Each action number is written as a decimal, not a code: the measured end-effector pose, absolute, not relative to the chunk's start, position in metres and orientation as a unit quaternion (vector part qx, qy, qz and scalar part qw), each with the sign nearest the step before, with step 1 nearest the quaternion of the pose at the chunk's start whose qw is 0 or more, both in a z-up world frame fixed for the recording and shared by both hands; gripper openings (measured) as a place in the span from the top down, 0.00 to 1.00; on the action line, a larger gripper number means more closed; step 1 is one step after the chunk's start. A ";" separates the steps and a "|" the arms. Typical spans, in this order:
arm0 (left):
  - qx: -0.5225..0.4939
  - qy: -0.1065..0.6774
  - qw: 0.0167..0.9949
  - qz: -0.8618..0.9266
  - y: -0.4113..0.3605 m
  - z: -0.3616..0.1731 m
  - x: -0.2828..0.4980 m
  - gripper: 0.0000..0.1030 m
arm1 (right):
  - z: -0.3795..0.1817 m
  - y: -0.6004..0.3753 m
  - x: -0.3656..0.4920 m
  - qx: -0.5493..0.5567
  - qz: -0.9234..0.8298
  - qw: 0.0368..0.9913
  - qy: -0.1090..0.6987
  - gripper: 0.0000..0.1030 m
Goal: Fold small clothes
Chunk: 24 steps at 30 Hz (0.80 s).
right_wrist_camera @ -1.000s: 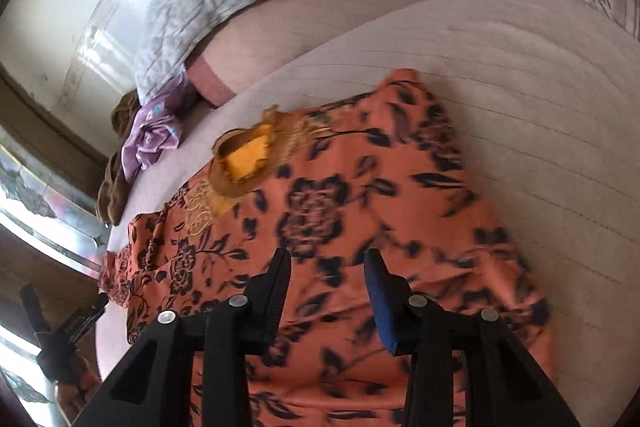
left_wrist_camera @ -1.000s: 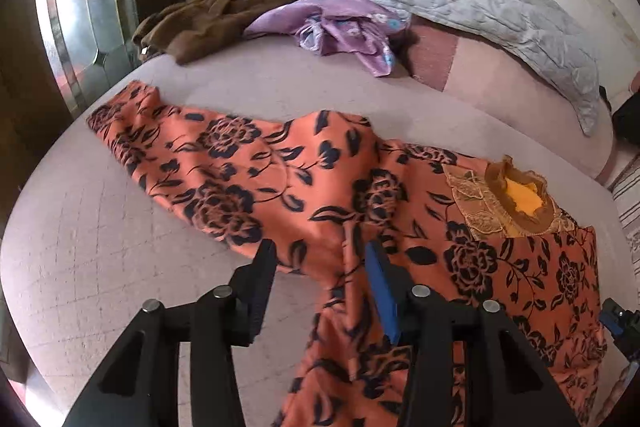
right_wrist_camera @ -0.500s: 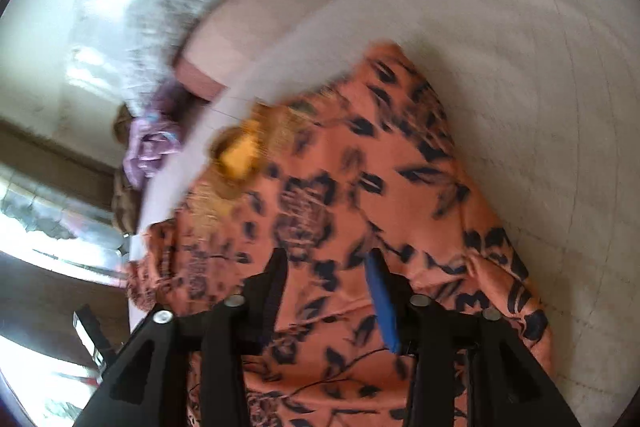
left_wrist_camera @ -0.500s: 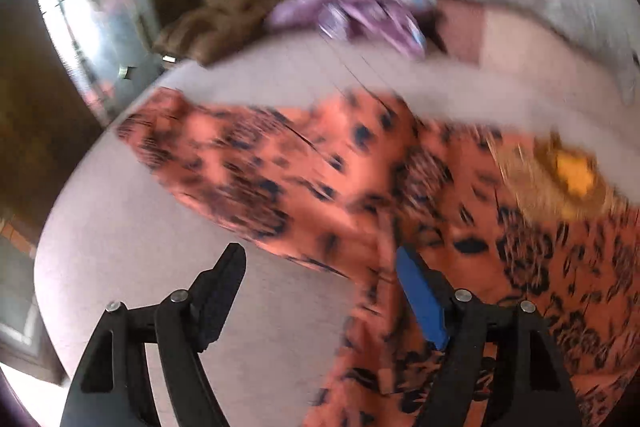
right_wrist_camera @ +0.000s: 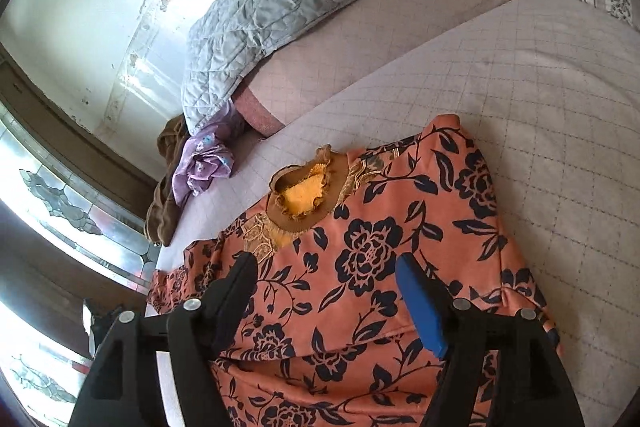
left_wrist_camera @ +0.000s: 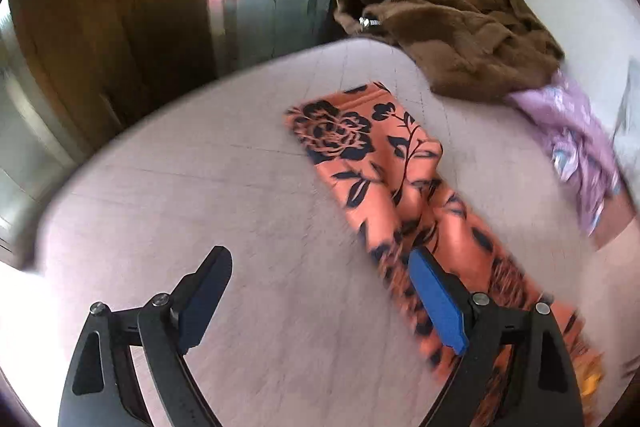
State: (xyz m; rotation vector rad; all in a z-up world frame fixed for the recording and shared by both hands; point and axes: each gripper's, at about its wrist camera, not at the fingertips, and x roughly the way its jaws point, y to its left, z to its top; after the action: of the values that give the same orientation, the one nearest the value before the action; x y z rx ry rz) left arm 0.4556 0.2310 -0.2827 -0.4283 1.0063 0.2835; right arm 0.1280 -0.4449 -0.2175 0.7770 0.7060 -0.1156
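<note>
Orange fabric with a dark flower print, a small dress (right_wrist_camera: 372, 255), lies spread on the quilted bed cover (right_wrist_camera: 560, 75). In the right wrist view its brown and yellow ruffled neckline (right_wrist_camera: 304, 191) points toward the head of the bed, and the body of the dress fills the lower middle of the view, its right edge well in from the bed's far side. One long sleeve (left_wrist_camera: 360, 155) stretches out flat toward the bed's edge by the wooden door (left_wrist_camera: 100, 7) with its glass panel; its cuff end stops short of that edge.

The right gripper (right_wrist_camera: 326, 291) hangs above the chest of the dress, jaws opening and fairly wide, with nothing clamped between them; cloth shows only beneath. The left gripper (left_wrist_camera: 320, 291) is over the bare cover beside the sleeve, jaws opening and very wide, nothing between them; its blue-padded finger (left_wrist_camera: 438, 303) overlaps the sleeve in the picture, but I cannot tell whether it touches the cloth. That view is blurred at the near part.

At the corner near the door a brown garment (left_wrist_camera: 460, 35) lies crumpled, with a lilac garment (left_wrist_camera: 576, 143) just beside it. A grey quilted pillow (right_wrist_camera: 288, 7) leans against the wall at the head of the bed.
</note>
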 end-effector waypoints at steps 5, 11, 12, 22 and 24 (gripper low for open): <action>-0.287 0.466 0.829 0.116 0.241 -0.306 0.484 0.51 | -0.227 -0.447 0.138 0.361 -0.068 0.865 0.343 0.27; -0.278 0.448 0.842 0.115 0.238 -0.314 0.508 0.84 | -0.239 -0.456 0.144 0.380 -0.072 0.853 0.350 0.27; -0.269 0.443 0.848 0.115 0.235 -0.315 0.509 0.92 | -0.239 -0.456 0.145 0.378 -0.073 0.854 0.352 0.27; -0.118 0.377 0.918 0.027 0.147 -0.199 0.469 0.93 | -0.221 -0.464 0.126 0.388 -0.088 0.864 0.307 0.27; -0.072 0.362 0.929 -0.017 0.106 -0.163 0.447 0.93 | -0.214 -0.468 0.119 0.394 -0.089 0.866 0.294 0.27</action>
State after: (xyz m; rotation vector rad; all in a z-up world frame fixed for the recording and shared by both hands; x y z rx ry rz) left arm 0.4471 0.1059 -0.1631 -0.1485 0.7413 -0.0348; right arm 0.1188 -0.4676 -0.2142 0.8256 0.6152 -0.1854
